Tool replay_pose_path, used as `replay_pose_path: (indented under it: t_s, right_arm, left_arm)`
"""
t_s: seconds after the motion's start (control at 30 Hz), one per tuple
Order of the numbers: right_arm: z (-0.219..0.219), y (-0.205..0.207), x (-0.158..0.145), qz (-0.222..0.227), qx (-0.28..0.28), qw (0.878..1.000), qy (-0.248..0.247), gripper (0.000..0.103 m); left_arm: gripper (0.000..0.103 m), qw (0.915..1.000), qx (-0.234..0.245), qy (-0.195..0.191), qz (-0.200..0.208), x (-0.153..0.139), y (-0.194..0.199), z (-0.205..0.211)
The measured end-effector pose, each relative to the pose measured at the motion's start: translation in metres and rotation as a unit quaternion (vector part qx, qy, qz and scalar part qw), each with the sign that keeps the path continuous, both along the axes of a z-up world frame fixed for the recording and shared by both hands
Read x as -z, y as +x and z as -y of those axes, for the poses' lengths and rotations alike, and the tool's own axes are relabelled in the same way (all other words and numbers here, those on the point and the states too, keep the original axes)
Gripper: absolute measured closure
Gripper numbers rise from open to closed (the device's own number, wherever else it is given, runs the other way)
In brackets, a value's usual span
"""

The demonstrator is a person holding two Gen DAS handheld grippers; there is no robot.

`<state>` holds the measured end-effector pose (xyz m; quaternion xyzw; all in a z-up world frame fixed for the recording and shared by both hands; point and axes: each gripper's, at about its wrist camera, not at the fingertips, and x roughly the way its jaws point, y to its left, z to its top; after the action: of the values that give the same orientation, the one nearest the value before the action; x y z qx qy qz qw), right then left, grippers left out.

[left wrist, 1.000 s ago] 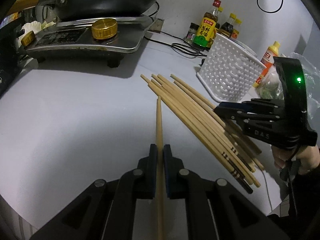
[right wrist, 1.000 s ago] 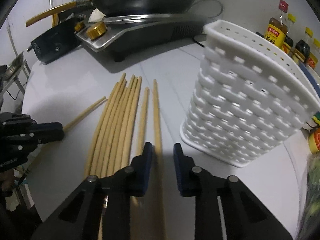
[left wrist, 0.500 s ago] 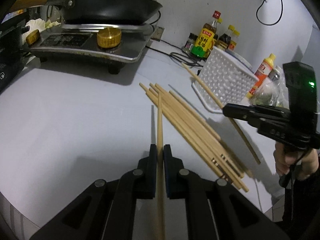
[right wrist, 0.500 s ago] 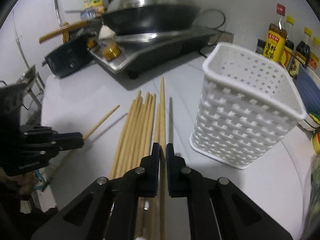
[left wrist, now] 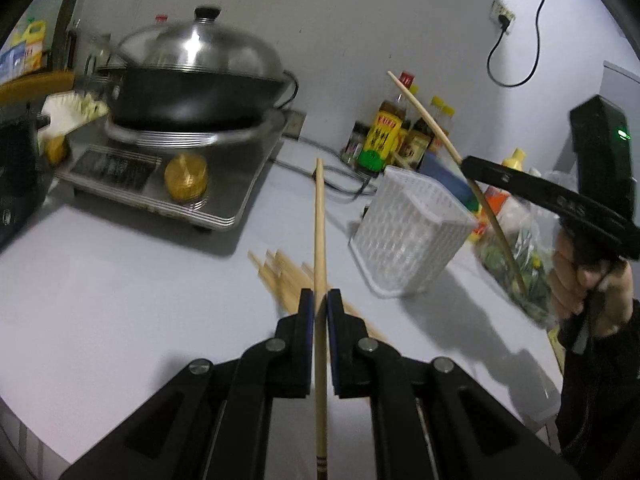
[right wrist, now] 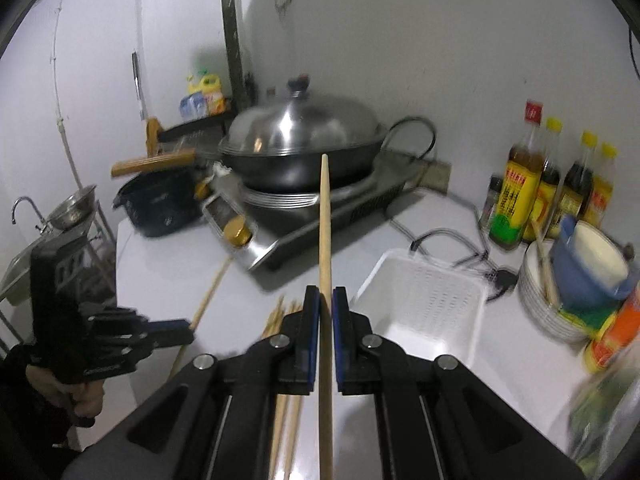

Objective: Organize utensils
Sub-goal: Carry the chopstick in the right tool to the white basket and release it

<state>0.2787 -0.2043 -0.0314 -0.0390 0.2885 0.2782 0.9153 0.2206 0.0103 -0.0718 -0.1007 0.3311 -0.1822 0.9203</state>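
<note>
White countertop (left wrist: pixel 120 320) is carrying a stove (left wrist: pixel 160 172) with a lidded wok (left wrist: pixel 200 80) at 10 o'clock and sauce bottles (right wrist: pixel 520 196) against the wall. Left gripper (left wrist: pixel 318 308) is clamping one chopstick (left wrist: pixel 319 232), lifted off the counter and pointing to 12. Right gripper (right wrist: pixel 326 306) is clamping a second chopstick (right wrist: pixel 325 220), also raised. White basket (left wrist: pixel 412 240) is standing at 2 o'clock of the left gripper, just beside the remaining chopstick pile (left wrist: pixel 280 276) lying on the counter.
</note>
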Motion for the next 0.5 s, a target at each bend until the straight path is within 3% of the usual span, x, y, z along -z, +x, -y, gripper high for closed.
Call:
replay_pose_path:
  t_s: [0.37, 0.5]
  right_arm:
    - [0.013, 0.078, -0.042, 0.038, 0.015, 0.999, 0.016, 0.097]
    - [0.008, 0.09, -0.042, 0.048, 0.016, 0.999, 0.012, 0.097]
  left_arm:
    - [0.097, 0.9996, -0.006, -0.01, 0.025, -0.022, 0.025, -0.001]
    - [0.097, 0.9991, -0.005, -0.013, 0.04, -0.034, 0.026, -0.005]
